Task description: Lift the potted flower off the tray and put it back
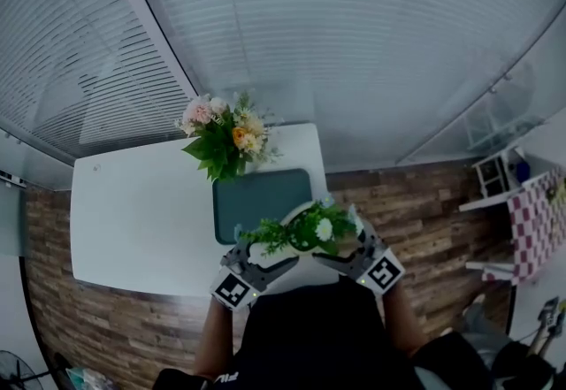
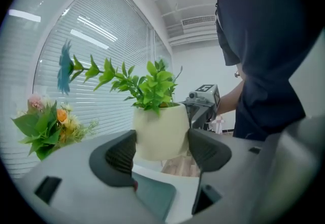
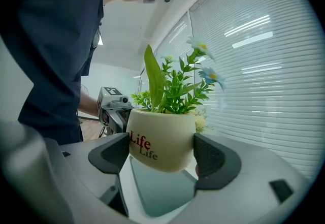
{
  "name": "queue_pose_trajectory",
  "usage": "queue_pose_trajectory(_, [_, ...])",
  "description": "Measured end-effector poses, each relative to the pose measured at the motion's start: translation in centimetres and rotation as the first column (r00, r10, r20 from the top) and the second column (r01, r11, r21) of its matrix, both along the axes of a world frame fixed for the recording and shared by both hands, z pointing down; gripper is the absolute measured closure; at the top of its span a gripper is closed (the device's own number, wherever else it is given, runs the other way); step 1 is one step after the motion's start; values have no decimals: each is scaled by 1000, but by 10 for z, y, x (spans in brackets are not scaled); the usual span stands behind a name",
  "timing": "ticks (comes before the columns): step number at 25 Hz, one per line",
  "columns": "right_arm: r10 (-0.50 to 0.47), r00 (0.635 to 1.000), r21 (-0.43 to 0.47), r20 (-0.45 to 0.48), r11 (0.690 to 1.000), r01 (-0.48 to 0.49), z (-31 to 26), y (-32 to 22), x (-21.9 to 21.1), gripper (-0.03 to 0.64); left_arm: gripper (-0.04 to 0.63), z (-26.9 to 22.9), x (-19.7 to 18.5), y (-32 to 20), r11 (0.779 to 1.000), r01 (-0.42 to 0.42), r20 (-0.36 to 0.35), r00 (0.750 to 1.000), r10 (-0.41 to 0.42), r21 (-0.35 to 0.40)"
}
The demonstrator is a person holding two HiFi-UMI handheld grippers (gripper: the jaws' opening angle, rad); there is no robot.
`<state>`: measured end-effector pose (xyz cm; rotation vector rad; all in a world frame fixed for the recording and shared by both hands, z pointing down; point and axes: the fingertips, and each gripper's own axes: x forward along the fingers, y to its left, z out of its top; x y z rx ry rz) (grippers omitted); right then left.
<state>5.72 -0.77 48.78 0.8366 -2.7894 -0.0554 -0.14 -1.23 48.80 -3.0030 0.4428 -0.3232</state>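
A white table (image 1: 133, 211) is standing beside slatted blinds, a bouquet (image 1: 225, 136) at its far edge. I am clamping the potted flower (image 1: 305, 229) from both sides, the left gripper (image 2: 160, 152) and right gripper (image 3: 161, 154) each pinching its cream pot, holding it in the air above the teal tray's (image 1: 261, 198) near edge.

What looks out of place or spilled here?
Nothing looks spilled or damaged. The cream pot of green plants is simply off the dark green tray, held between the left gripper and right gripper.
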Motion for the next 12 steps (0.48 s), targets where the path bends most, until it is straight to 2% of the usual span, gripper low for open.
queue_pose_trajectory(2, [-2,987,91,162,996,-13,-31,-5,-9,255,288,-3,-1,2,1000,0,-10,1000,0,1])
queue_pose_trajectory(3, [-6,982,100,188,995,-13,-36,-5,-10,255,288,-4,-2,3,1000,2,-20,1000,-2,0])
queue_pose_trajectory(9, [-19,984,70,176,998,6,-36,2,-8,255,288,-10,-2,9,1000,-4,-77,997,4,-4])
queue_pose_trajectory(12, [-23,997,18,69,1000,22,-14,8,-3,255,288,-12,-3,11,1000,-3,-87,996,4,8])
